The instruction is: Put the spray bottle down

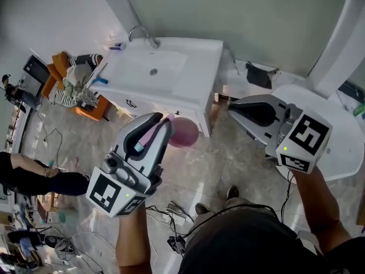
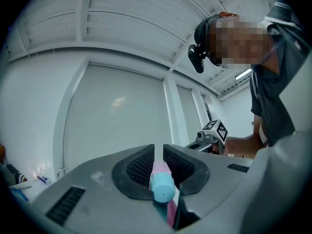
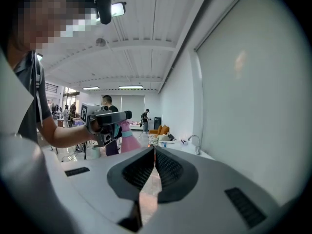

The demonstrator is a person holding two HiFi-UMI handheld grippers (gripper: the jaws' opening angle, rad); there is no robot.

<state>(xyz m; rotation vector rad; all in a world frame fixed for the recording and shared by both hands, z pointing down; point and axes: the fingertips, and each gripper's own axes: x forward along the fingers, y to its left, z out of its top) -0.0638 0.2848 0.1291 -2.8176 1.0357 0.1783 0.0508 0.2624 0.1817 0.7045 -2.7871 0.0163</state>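
The spray bottle (image 1: 183, 133) is pink with a round body and a teal nozzle (image 2: 162, 186). My left gripper (image 1: 162, 121) is shut on its neck and holds it in the air above the floor, in front of the white sink counter (image 1: 188, 90). In the left gripper view the nozzle pokes back toward the camera between the pads (image 2: 141, 167). My right gripper (image 1: 232, 104) hovers to the right of the bottle, shut, with nothing between its fingers. The right gripper view shows the left gripper (image 3: 109, 118) with the pink bottle (image 3: 128, 141) hanging under it.
A faucet (image 1: 142, 34) stands at the back of the counter. An orange chair piled with clothes (image 1: 74, 79) is to the left. A white rounded table (image 1: 342, 147) sits at the right. Cables (image 1: 171, 213) lie on the glossy floor. A person (image 1: 34, 178) sits at the far left.
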